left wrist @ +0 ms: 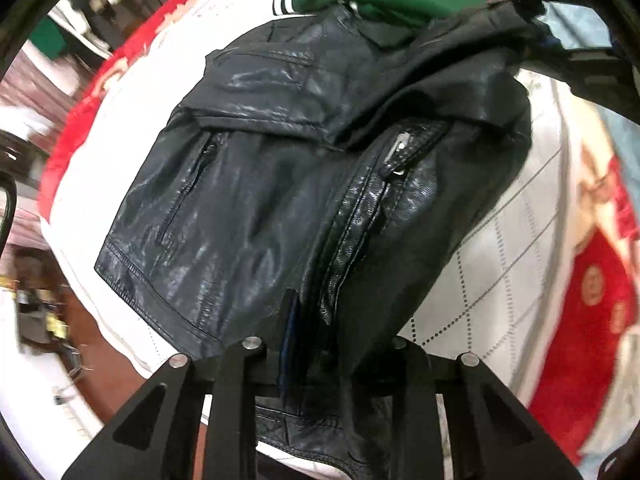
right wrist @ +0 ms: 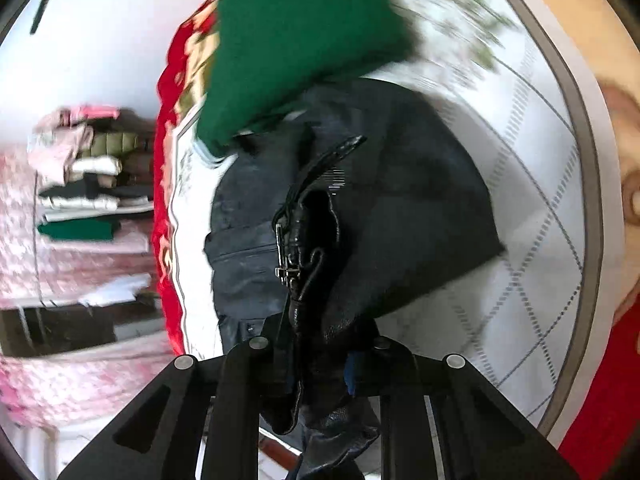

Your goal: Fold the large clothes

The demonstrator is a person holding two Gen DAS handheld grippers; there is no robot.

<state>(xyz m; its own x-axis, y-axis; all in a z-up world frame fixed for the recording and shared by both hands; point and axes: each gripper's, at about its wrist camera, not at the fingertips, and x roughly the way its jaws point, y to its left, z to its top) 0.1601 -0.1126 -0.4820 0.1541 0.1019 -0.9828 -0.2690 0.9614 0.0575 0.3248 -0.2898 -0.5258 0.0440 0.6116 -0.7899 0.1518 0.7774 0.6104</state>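
both grippers clamping a black leather jacket (left wrist: pixel 280 184) over the white quilted sheet (left wrist: pixel 500 248)

the left gripper (left wrist: pixel 320 344) is pinching the jacket's edge nearest it, jaws closed on leather. the right gripper (right wrist: pixel 320 344) is gripping a bunched zipper edge, jaws clamped on it. a green garment (right wrist: pixel 296 40) is lying at the jacket's far end, touching it; a red blanket (right wrist: pixel 164 216) is showing beyond the sheet.

We find no readable text, no brand on the black leather jacket (left wrist: pixel 280 184), none on the green garment (right wrist: pixel 296 44), nothing elsewhere
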